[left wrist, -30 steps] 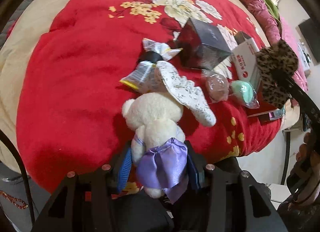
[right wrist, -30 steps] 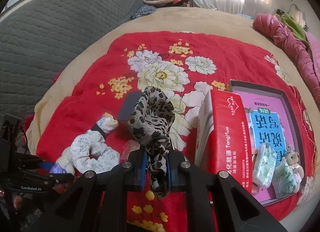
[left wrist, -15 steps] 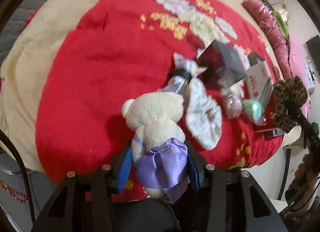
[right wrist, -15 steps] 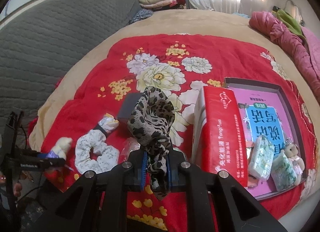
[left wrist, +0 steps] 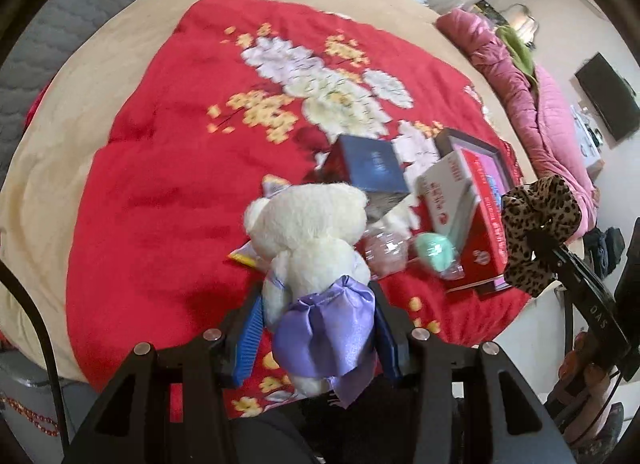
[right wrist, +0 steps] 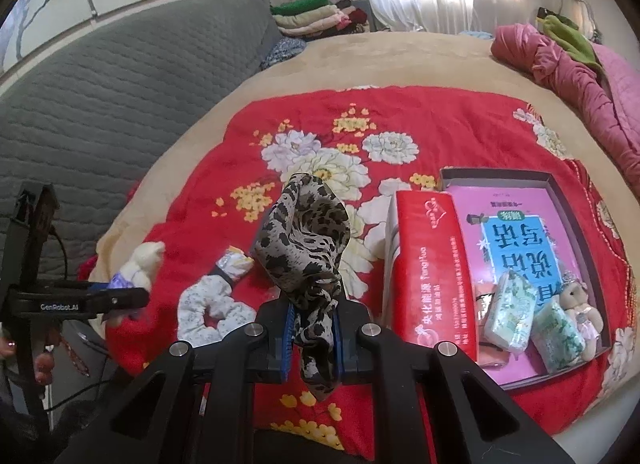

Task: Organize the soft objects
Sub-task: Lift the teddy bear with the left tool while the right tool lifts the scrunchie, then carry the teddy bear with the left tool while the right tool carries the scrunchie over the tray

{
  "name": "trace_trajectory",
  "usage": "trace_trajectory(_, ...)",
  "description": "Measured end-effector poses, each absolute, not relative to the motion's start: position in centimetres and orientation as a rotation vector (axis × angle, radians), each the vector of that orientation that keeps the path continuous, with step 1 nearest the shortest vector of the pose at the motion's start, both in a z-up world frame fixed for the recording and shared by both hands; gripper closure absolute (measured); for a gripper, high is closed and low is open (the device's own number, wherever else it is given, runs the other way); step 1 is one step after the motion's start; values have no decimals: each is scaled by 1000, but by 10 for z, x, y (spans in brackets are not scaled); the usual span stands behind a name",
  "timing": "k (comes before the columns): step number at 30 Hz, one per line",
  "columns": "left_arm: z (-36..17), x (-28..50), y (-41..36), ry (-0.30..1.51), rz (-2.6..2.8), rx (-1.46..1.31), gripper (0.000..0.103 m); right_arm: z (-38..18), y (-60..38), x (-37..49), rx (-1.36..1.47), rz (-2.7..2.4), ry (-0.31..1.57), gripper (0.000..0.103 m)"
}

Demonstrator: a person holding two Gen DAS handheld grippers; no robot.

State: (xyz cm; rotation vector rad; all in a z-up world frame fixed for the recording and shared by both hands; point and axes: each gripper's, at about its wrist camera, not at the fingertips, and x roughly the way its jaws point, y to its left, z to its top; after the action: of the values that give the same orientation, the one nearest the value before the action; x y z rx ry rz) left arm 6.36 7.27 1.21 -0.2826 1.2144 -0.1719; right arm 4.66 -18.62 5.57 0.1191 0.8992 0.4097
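Bed (right wrist: pixel 420 60): beige cover, with a red floral blanket (right wrist: pixel 224 184) spread across it; all items lie on or above the blanket. Grey quilted headboard (right wrist: pixel 120 76) along the far left side in the right wrist view; a pink quilt (right wrist: pixel 560 68) is bunched at the far right.

Shallow dark tray (right wrist: pixel 560 184) on the right part of the blanket. It holds a pink and blue printed sheet, two pale green tissue packs (right wrist: pixel 510 310) and a small brown teddy (right wrist: pixel 576 300), all at its near end.

Red tissue box (right wrist: pixel 434 264) lies just beside the tray's left edge, touching it. Dark blue box (left wrist: pixel 370 164) sits to its left; blurred in the left wrist view.

White plush bear (left wrist: pixel 308 232) in a purple satin skirt: held off the blanket by the left gripper (left wrist: pixel 316 328), jaws part-way closed and pressing on both sides of the skirt and lower body. Head points away from the camera.

Leopard-print scrunchie (right wrist: pixel 308 240): held by the right gripper (right wrist: pixel 312 338), jaws narrow and clamped on its lower folds, the rest standing up above the blanket.

White floral scrunchie (right wrist: pixel 212 310) lies flat on the blanket, near left. A small crinkled packet (right wrist: pixel 234 264) touches its far end.

Mint green ball (left wrist: pixel 434 246) and a pinkish ball (left wrist: pixel 384 250), each in clear wrap, lie side by side near the red box.
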Motion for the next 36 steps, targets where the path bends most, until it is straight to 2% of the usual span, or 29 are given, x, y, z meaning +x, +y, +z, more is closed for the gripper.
trace_trajectory(18, 62, 98, -36, 1145, -361, -157, 54, 100, -243, 40, 153, 323, 822, 88)
trace_trajectory(36, 85, 120, -114, 1112, -457, -59, 54, 121, -298, 31, 202, 224, 771, 88)
